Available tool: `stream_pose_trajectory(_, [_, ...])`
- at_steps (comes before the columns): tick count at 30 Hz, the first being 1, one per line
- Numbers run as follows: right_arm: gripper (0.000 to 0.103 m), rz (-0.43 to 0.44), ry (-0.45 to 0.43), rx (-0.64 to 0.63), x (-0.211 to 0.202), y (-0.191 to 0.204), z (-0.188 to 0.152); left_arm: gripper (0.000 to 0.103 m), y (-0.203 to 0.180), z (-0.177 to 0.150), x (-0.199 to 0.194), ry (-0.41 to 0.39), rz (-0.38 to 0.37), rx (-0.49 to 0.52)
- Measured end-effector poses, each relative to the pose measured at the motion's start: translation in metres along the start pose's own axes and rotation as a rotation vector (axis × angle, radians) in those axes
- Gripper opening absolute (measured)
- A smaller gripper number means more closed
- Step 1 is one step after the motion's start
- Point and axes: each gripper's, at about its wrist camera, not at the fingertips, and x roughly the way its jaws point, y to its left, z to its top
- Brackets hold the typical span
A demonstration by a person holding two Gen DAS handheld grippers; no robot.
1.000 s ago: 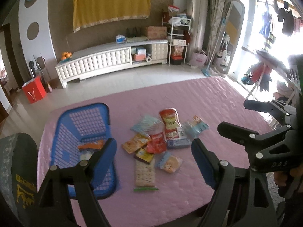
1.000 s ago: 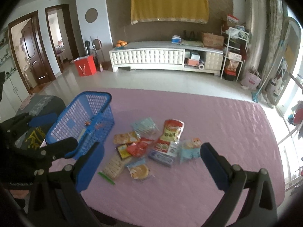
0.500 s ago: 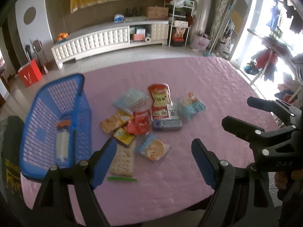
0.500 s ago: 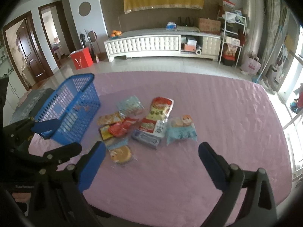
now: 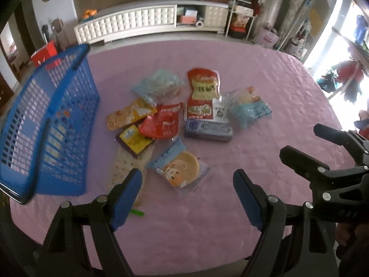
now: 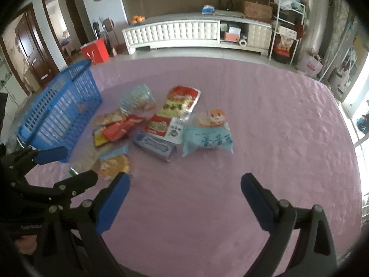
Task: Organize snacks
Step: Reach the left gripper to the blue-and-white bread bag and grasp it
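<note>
My left finger (image 5: 125, 191) covers the cracker pack's (image 5: 122, 168) near end; the blue basket's (image 5: 46, 124) contents blur behind its mesh.

Black hand-held gripper (image 5: 187, 185) frames, blue pads, silver screws

One blue basket (image 5: 53, 124) sits on the pink surface (image 5: 265, 87). Nine snack packs lie in a pile: two red (image 5: 162, 122), two light blue (image 5: 250, 108), one orange (image 5: 129, 114), one yellow (image 5: 136, 140), one purple (image 5: 208, 129), one cracker pack (image 5: 125, 164), one cookie pack (image 5: 182, 168). There is also one green stick (image 5: 137, 212).
</note>
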Motion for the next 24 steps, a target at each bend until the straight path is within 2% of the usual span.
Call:
stream_pose_trajectory(5, [0.099, 0.016, 0.045, -0.011, 0.022, -0.011, 0.005, 0.080, 0.007, 0.001, 0.022, 0.028, -0.030, -0.078])
stream_pose_trajectory(8, [0.099, 0.015, 0.067, -0.014, 0.036, -0.016, 0.006, 0.080, 0.010, 0.003, 0.038, 0.050, 0.005, -0.087])
stream_pose_trajectory(13, [0.098, 0.004, 0.096, -0.038, 0.055, -0.016, 0.009, 0.079, 0.018, 0.005, 0.060, 0.091, 0.001, -0.134])
stream_pose_trajectory(18, [0.098, 0.021, 0.116, -0.039, 0.068, -0.018, 0.010, 0.080, 0.016, 0.009, 0.077, 0.110, 0.031, -0.144])
stream_pose_trajectory(24, [0.098, 0.051, 0.118, 0.030, 0.067, -0.036, 0.011, 0.080, 0.017, 0.011, 0.096, 0.136, 0.030, -0.168])
